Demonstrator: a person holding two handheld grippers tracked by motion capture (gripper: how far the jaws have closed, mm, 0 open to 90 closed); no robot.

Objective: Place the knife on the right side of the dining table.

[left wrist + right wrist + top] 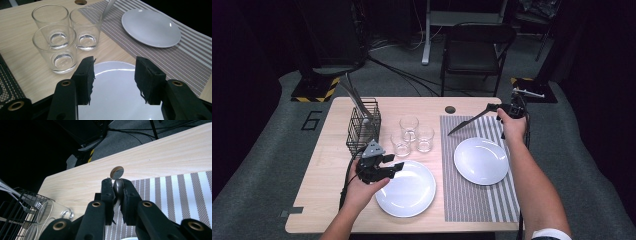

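cutlery piece (467,121) pinched by its handle end between the pads of the right gripper (493,106), jaws drawn nearly together with just the metal's thickness left between them, long end slanting down and leftward over the far edge of the striped placemat (472,205), tip close to the mat but whether touching hard to tell. gripped at the very end probably to keep the jaws clear of the mat when laying it flat just beside the far plate (481,161), already set on that mat. left gripper (115,62) hovering low over the near plate (407,189), jaws about halfway apart, nothing between them; likely poised to take that plate by the rim, or simply parked out of the way. near plate resting on bare table (327,165), just left of the mat, so perhaps awaiting a setting of its own. three glasses (412,135) clustered beyond it, touching or nearly so, next to the wire basket (363,127) with more cutlery standing upright, handy for either hand.
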